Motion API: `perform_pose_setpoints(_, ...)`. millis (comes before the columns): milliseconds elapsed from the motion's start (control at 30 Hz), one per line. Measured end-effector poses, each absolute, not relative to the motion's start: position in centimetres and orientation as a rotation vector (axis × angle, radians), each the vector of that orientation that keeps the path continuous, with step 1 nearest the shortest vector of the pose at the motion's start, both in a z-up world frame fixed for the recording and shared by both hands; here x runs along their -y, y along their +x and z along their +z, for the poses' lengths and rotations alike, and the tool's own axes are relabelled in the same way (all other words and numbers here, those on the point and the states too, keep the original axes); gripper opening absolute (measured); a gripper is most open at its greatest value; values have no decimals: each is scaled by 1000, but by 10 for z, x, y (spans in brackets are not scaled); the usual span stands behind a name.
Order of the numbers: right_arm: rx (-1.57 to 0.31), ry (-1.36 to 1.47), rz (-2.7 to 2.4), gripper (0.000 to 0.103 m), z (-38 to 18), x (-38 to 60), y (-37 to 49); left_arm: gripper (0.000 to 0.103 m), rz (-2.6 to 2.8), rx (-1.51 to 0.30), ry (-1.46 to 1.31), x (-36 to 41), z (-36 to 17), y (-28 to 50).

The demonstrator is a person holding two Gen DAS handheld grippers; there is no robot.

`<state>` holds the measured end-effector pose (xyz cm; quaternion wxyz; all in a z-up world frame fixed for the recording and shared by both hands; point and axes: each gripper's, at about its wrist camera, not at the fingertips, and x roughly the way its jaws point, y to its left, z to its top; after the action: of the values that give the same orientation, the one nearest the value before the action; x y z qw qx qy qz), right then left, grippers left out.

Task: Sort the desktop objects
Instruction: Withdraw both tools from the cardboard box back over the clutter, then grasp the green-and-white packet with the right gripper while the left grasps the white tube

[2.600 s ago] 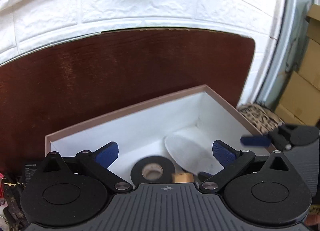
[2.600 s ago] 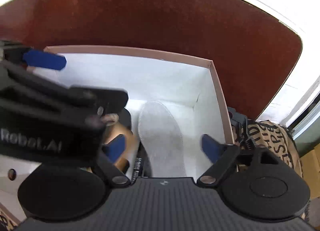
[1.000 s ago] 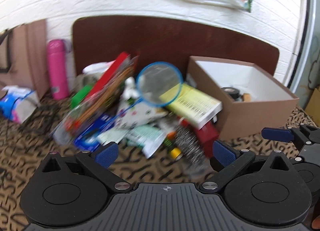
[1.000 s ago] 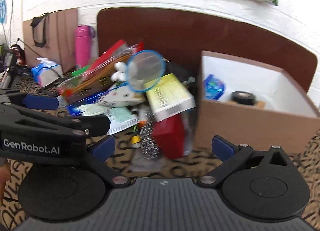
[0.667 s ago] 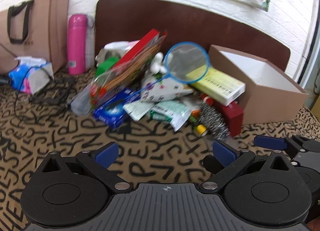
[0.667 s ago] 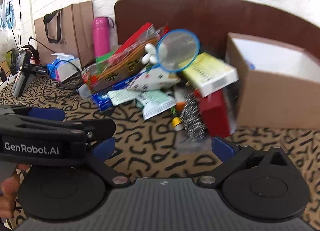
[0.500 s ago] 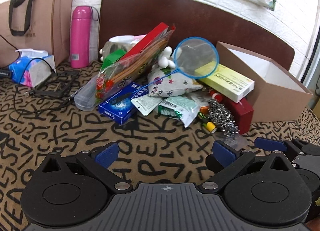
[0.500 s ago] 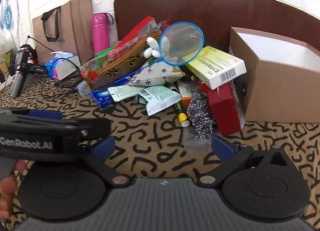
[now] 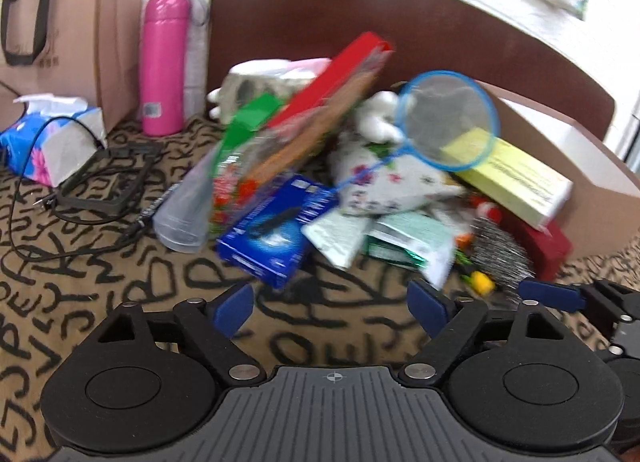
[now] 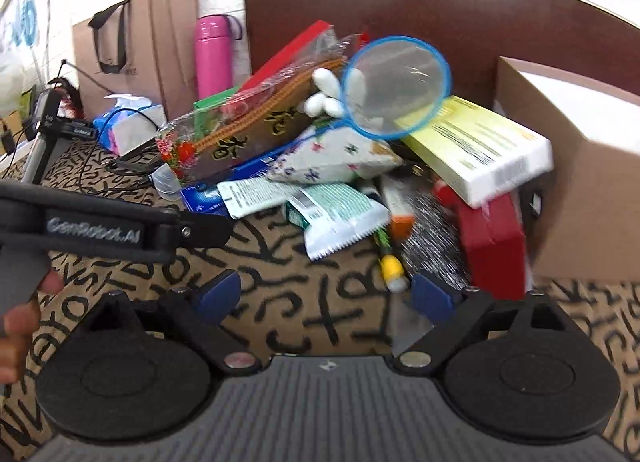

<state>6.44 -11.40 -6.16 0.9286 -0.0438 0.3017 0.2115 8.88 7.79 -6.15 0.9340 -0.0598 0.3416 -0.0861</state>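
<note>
A pile of desktop objects lies on the patterned cloth: a blue-rimmed net (image 9: pixel 448 119) (image 10: pixel 398 87), a yellow-white carton (image 9: pixel 516 181) (image 10: pixel 480 149), a blue box (image 9: pixel 276 232), a red box (image 10: pixel 494 242), a steel scourer (image 9: pixel 500 258) and green-white packets (image 10: pixel 340 217). The open cardboard box (image 10: pixel 580 189) (image 9: pixel 568 149) stands right of the pile. My left gripper (image 9: pixel 330 308) is open and empty in front of the blue box. My right gripper (image 10: pixel 326 296) is open and empty in front of the packets and scourer.
A pink bottle (image 9: pixel 164 61) and a brown paper bag (image 9: pixel 60 33) stand at the back left. A tissue pack (image 9: pixel 48 141) with a black cable lies left. A dark headboard (image 10: pixel 440 13) backs the pile. The left gripper's body (image 10: pixel 100 225) crosses the right wrist view.
Both grippers left the cardboard box, swung back to face the pile, and have now moved closer to it. Both stayed open and empty.
</note>
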Motion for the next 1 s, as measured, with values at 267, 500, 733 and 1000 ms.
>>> perform_pose_setpoints(267, -596, -182, 446, 94, -66, 88, 102, 88, -152, -747, -118, -102, -83, 131)
perform_pose_setpoints(500, -565, -343, 489, 92, -78, 62, 107, 91, -196, -734, -115, -103, -90, 147)
perform_pose_setpoints(733, -576, -355, 433, 91, -82, 56, 118, 88, -233, -735, -82, -103, -91, 155)
perform_pose_setpoints(1000, -607, -292, 375, 90, -87, 57, 138, 88, -237, -721, -91, -102, -90, 163)
